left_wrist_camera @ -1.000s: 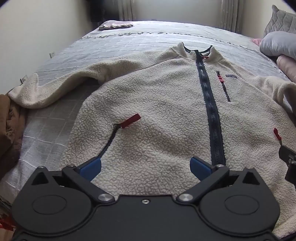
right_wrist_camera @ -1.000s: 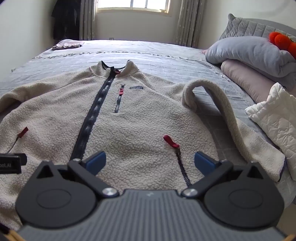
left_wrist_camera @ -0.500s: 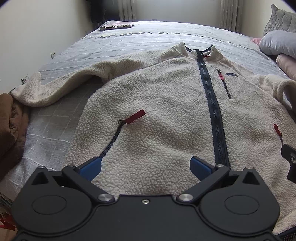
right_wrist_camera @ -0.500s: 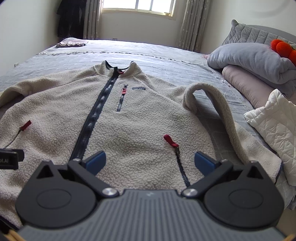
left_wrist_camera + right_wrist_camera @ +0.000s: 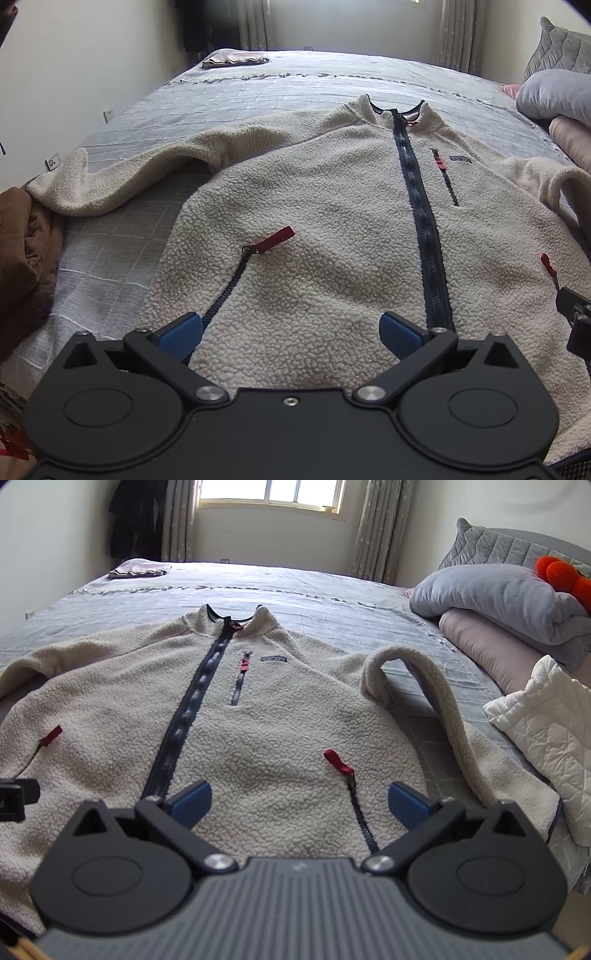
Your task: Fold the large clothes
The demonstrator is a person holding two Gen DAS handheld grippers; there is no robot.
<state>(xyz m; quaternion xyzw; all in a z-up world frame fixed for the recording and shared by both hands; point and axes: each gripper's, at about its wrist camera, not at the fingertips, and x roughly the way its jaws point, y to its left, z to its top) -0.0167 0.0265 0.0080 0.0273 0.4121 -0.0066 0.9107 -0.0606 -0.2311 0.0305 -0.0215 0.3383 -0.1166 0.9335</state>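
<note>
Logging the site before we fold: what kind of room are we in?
A bedroom, most likely: the fleece jacket lies spread on a made bed, with pillows stacked at its right side and a curtained window beyond.

My left-wrist camera is looking low over the fleece jacket [image 5: 332, 229] hem toward its collar; my right-wrist one is facing likewise, beside it. Both are sharing the jacket front, bed [image 5: 332, 590] and far wall.

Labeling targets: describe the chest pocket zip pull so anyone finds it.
On the grey bed lies a cream fleece jacket, front up. Beside its long navy centre zip, just below the collar, sits the chest pocket pull: red, upright, beside a small label, unlike the two lower pulls.
</note>
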